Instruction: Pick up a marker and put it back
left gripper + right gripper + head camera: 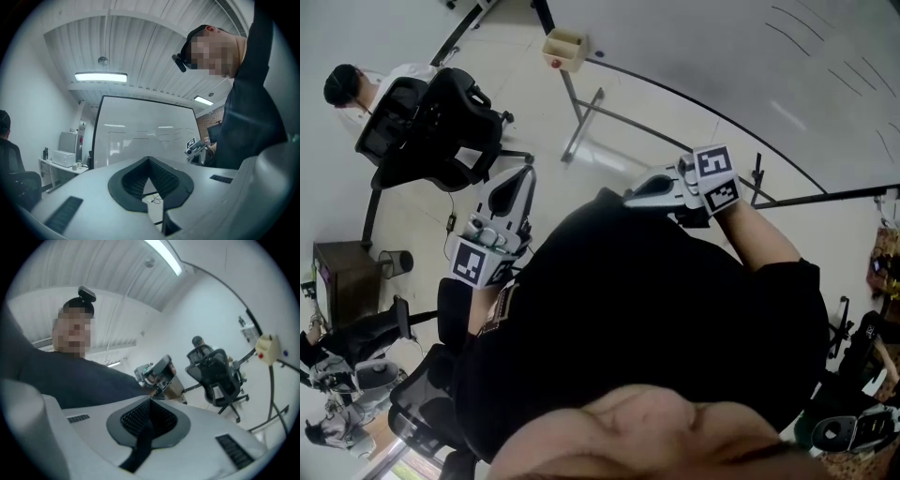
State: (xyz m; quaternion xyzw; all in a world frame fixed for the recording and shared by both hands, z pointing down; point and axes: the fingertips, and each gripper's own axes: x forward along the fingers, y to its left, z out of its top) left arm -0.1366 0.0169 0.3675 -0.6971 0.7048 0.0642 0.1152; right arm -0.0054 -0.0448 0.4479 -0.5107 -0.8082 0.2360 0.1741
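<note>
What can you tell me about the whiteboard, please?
The whiteboard is a large white panel in a thin black frame, standing upright on grey metal legs on a pale floor. Its glossy face reflects the ceiling lights and bears a few faint short strokes, too faint to read. A small beige box is fixed at the frame's edge. Nothing else can be seen touching it.

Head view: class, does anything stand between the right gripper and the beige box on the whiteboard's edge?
Nothing visible blocks it. Between the right gripper and the beige box show only floor and the stand's leg, lower down.
</note>
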